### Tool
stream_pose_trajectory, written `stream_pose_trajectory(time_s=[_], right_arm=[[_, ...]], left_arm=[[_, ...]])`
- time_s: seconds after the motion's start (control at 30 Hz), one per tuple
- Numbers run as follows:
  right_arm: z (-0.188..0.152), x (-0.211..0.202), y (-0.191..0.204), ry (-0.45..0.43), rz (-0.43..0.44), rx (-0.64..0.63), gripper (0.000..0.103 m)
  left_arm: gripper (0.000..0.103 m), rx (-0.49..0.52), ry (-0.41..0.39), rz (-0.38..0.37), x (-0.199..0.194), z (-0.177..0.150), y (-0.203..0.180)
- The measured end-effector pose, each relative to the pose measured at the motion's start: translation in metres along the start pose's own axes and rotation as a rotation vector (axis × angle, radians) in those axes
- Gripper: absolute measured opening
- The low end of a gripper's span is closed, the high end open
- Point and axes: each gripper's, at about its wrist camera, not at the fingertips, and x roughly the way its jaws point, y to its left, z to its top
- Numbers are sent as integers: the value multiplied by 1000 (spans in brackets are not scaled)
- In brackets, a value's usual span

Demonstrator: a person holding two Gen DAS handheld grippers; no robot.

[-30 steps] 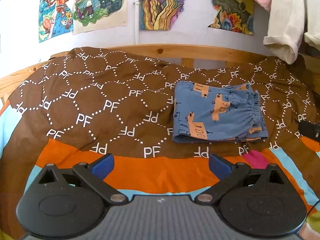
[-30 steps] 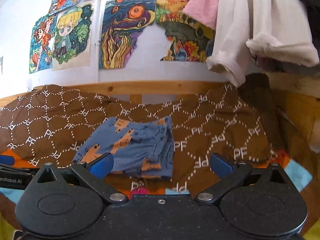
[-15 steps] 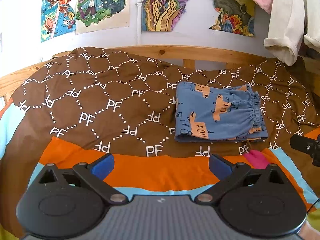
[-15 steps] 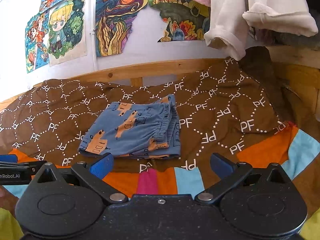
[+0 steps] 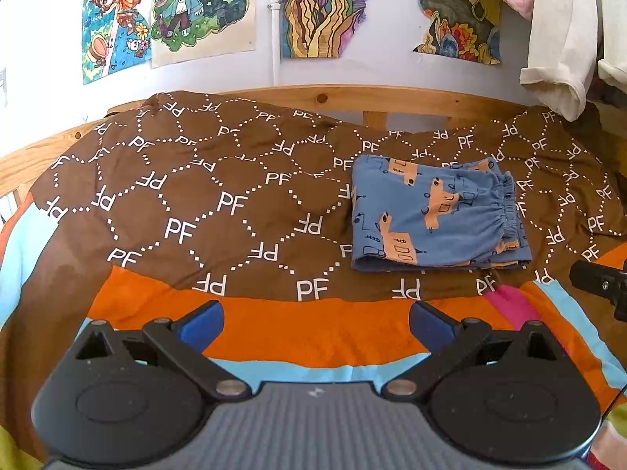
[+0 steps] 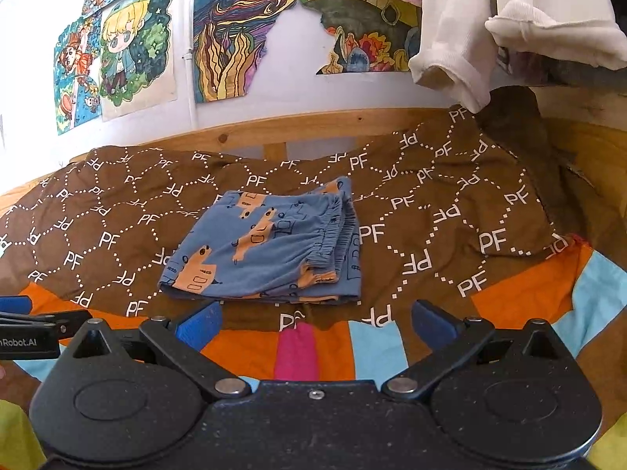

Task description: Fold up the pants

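Note:
Blue pants [image 5: 435,215] with orange prints lie folded into a small flat rectangle on the brown patterned bedspread [image 5: 219,203], their elastic waistband facing right. In the right wrist view the same pants [image 6: 270,250] sit just beyond the fingers. My left gripper [image 5: 315,319] stands open over the orange stripe, well short and left of the pants, holding nothing. My right gripper [image 6: 315,319] is also open and empty, close to the pants' near edge. The left gripper's side [image 6: 27,333] shows at the left edge of the right wrist view.
A wooden bed rail [image 5: 352,100] runs along the far side under a wall of drawings [image 5: 176,11]. White and pink clothes [image 6: 490,27] hang at the upper right. The quilt's orange, blue and pink stripes [image 6: 298,348] lie nearest me.
Both grippers have pulled back and tilted down a little; the pants now sit lower in the right wrist view. The pants themselves have not moved. Both grippers stayed open.

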Motion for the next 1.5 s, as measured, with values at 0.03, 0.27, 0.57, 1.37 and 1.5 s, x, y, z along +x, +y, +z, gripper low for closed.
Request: stream_pose_trajectory(time_s=[0.03, 0.27, 0.57, 1.37, 1.5], right_arm=[[0, 0, 0, 2, 1, 0, 102], [-1, 2, 1, 12, 2, -7, 102], [-2, 4, 1, 24, 1, -16, 102], [-1, 6, -2, 41, 9, 5, 102], [-1, 6, -2, 42, 9, 7, 102]], left_arm=[[103, -1, 1, 0, 0, 0, 0], [103, 1, -1, 0, 0, -1, 0], [103, -4, -2, 0, 0, -1, 1], [103, 8, 2, 1, -1, -2, 0], [103, 12, 6, 0, 0, -3, 0]])
